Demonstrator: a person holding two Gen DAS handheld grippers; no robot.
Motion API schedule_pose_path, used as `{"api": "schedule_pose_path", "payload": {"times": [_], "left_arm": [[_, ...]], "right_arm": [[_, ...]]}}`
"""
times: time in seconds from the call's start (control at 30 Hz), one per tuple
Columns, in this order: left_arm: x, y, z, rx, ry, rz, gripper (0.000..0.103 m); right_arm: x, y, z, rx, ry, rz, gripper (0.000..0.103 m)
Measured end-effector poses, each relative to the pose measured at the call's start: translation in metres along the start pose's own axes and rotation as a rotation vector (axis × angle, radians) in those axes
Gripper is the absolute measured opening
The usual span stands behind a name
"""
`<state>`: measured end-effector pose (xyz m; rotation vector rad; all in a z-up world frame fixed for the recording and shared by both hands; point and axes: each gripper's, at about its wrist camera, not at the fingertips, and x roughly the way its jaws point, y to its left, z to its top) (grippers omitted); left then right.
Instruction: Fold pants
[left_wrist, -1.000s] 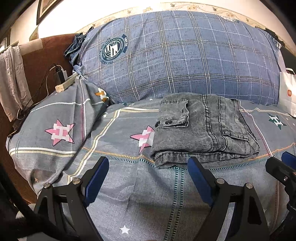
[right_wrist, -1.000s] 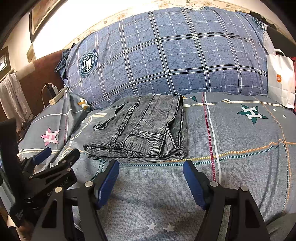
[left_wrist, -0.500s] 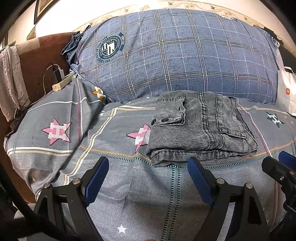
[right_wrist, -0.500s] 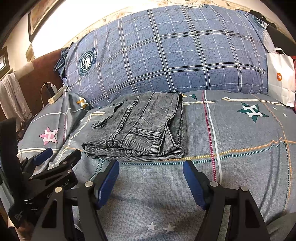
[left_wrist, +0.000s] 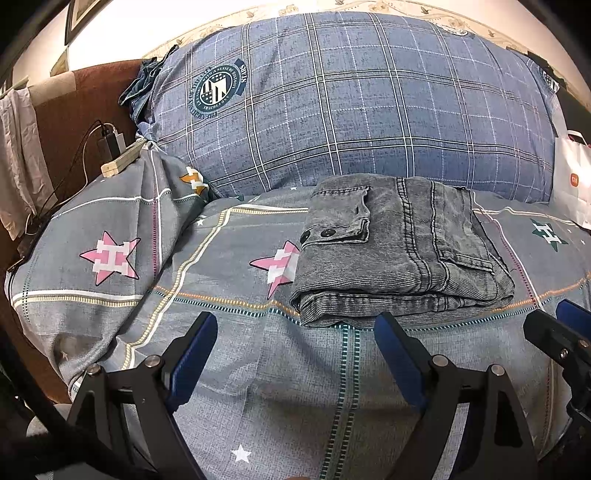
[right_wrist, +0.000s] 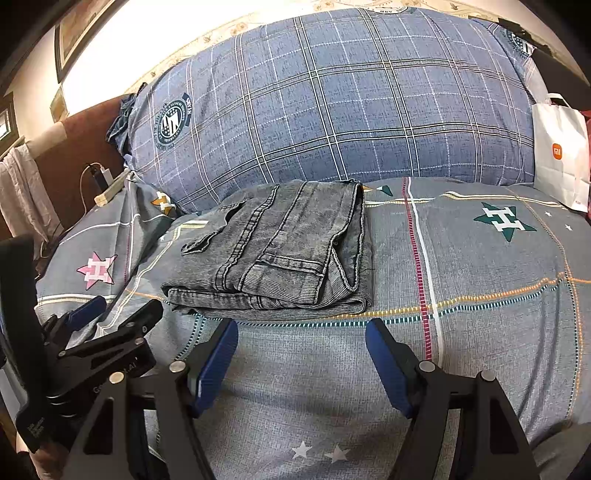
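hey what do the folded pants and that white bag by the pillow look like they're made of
Folded pants: grey washed denim, judging by faded mottling, raised double seams and metal snaps. White bag: probably matte paper; it stands stiffly with a loop handle.

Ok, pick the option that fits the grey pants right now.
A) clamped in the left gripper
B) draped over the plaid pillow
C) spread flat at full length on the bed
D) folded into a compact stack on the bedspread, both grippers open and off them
D: the grey pants lie folded in layers on the bedspread, while the left gripper and right gripper are open and hold nothing.
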<state>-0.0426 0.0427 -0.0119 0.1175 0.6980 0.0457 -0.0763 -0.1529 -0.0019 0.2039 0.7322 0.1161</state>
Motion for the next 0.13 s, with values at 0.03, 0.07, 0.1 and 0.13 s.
{"api": "schedule_pose_path", "payload": {"times": [0.03, 0.07, 0.1, 0.13], "left_arm": [[-0.0004, 0.0002, 0.0000, 0.000, -0.004, 0.000, 0.087], [-0.0016, 0.0011, 0.0000, -0.003, -0.013, 0.001, 0.087], [-0.0032, 0.0032, 0.0003, -0.014, -0.024, -0.003, 0.087], [-0.0031, 0.0042, 0.0007, -0.020, -0.025, -0.012, 0.087]], "right_arm": [[0.0002, -0.0001, -0.0002, 0.000, 0.000, -0.001, 0.075], [0.0006, -0.0002, -0.0005, 0.000, 0.002, -0.001, 0.075], [0.0012, -0.0007, -0.0001, -0.001, 0.004, 0.000, 0.075], [0.0018, -0.0008, -0.0005, 0.000, 0.006, 0.000, 0.075]]}}
